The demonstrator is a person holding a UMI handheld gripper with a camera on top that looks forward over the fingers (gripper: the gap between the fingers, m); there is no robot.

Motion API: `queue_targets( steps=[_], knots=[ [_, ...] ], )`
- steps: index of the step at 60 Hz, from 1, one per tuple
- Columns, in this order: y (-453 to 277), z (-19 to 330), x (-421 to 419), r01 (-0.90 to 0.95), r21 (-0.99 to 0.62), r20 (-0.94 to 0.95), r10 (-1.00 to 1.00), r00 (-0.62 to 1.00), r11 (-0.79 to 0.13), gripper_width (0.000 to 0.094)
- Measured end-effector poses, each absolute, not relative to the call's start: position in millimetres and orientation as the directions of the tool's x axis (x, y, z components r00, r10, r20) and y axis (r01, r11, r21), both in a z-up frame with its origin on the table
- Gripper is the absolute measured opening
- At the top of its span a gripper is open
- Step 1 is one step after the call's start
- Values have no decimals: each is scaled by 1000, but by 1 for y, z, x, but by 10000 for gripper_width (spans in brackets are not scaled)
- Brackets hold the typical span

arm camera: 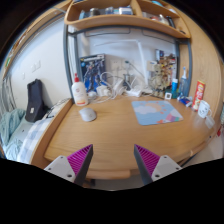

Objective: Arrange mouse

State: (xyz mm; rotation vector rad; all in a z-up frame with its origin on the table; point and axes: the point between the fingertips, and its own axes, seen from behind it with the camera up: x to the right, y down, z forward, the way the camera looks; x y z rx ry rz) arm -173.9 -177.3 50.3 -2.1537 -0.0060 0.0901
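A small grey computer mouse lies on the wooden desk, left of the middle. A light blue mouse mat lies on the desk to the right of it, apart from it. My gripper is open and empty, with its two magenta pads wide apart above the desk's near edge. The mouse is well beyond the fingers, ahead and a little left.
A white bottle with a red cap stands behind the mouse. White cables, a box and small bottles line the back of the desk. Shelves hang above. A black bag stands left of the desk.
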Motion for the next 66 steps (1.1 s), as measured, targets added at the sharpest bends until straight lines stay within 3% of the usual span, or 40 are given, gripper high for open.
queue_targets(
  steps=[23,42,66],
  knots=[
    [-67,2,-294,46,-789,-30,113,993,-612,843],
    [37,-9,-296,23,-775,8,27,1000,-631,836],
    [97,-13,-289,-33,-768,3,-54,999,-639,749]
  ],
)
